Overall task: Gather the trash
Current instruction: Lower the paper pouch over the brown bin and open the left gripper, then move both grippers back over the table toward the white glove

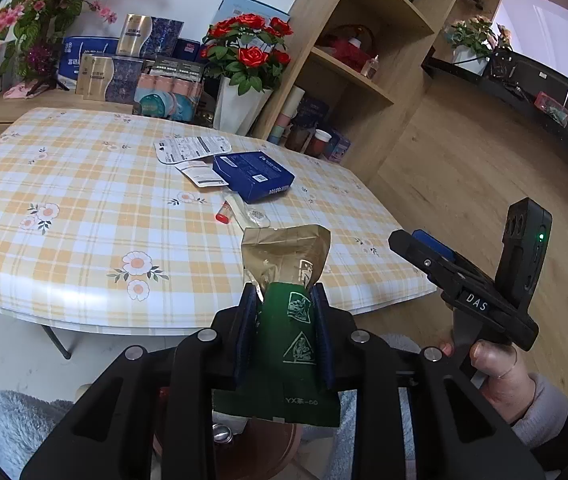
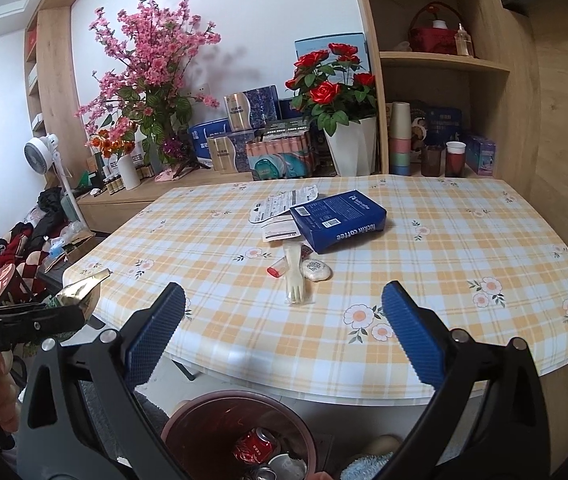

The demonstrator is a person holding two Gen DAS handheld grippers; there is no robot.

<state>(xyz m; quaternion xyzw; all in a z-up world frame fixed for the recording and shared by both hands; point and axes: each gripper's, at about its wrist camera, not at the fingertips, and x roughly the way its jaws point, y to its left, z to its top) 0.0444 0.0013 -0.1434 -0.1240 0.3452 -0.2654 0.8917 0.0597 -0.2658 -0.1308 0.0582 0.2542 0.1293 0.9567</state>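
Note:
My left gripper (image 1: 284, 300) is shut on a green and gold foil tea bag (image 1: 288, 320), held off the table's front edge above a brown trash bin (image 1: 260, 448). In the right wrist view the bag's gold top (image 2: 80, 292) shows at the left. My right gripper (image 2: 284, 312) is open and empty, above the bin (image 2: 240, 436), which holds crushed cans (image 2: 256, 446). On the checked table (image 2: 444, 260) lie a blue coffee box (image 2: 340, 220), white paper wrappers (image 2: 280, 206), a small glove packet (image 2: 294, 276), a red-capped tube (image 2: 276, 269) and a round white packet (image 2: 316, 270).
Flower pots (image 2: 348, 144), boxes and bottle packs stand behind the table. A wooden shelf unit (image 2: 444, 64) with cups is at the back right. A fan (image 2: 44, 152) and a pile of clothes are at the left. A grey mat (image 1: 16, 424) lies on the floor.

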